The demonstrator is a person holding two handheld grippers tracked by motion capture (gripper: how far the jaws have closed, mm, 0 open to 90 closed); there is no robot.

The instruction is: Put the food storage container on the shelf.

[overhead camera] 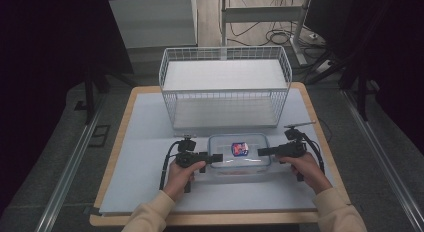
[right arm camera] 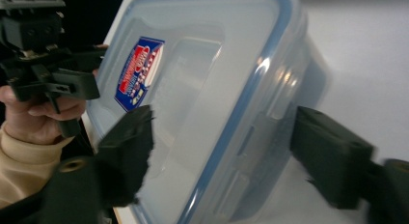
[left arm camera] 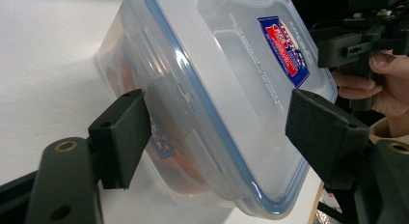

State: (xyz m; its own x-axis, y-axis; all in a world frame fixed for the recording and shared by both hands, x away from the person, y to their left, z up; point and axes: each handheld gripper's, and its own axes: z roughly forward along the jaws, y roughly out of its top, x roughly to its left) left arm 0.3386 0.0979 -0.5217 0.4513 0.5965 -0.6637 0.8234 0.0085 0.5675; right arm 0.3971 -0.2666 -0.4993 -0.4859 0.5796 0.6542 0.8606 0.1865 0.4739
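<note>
Both grippers' black foam-padded jaws gape, straddling clear rectangular plastic container, blue-rimmed lid; nothing gripped.

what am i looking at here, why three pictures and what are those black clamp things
A person sits at a table holding a hand-operated gripper in each hand. Each one has two black padded fingers.

The high view comes from a fixed camera above the person, looking down on the table. The other two pictures come from small cameras riding on the grippers themselves, looking along their fingers.

On the table stands a white wire basket and, nearer the person, a clear plastic food container with a blue-rimmed lid and a red and blue sticker.

The left gripper and right gripper have come in from opposite ends of the container. In both gripper views the fingers straddle an end of the box, with a side latch between them, but I cannot tell whether the pads press on it yet.
</note>
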